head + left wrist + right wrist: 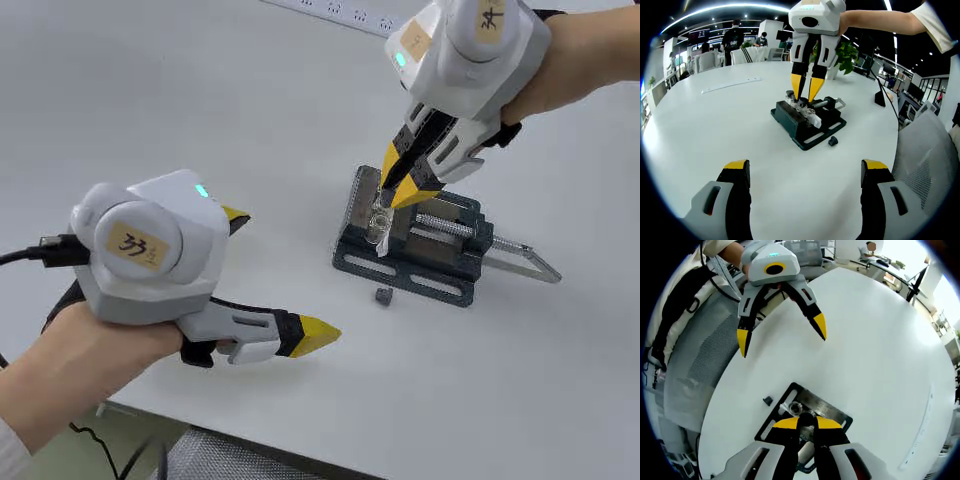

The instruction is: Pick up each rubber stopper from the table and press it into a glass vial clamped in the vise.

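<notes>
Over the vise (pixel 445 258), right gripper (pixel 391 197) tilts down pinching a stopper (pixel 805 418).

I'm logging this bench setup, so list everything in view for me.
Table: one, white, under everything.
Vise: one, dark, on the table.
Glass vial: one clearly seen, clear, clamped in the vise.
Rubber stopper: one, dark grey, loose beside the vise base.
Strip: one, white, far table edge.
Mesh chair: one, grey, beyond the near table edge.
Left gripper: white, yellow tips, open over bare table.
Right gripper: same colours, jaws close together at the vial.
</notes>
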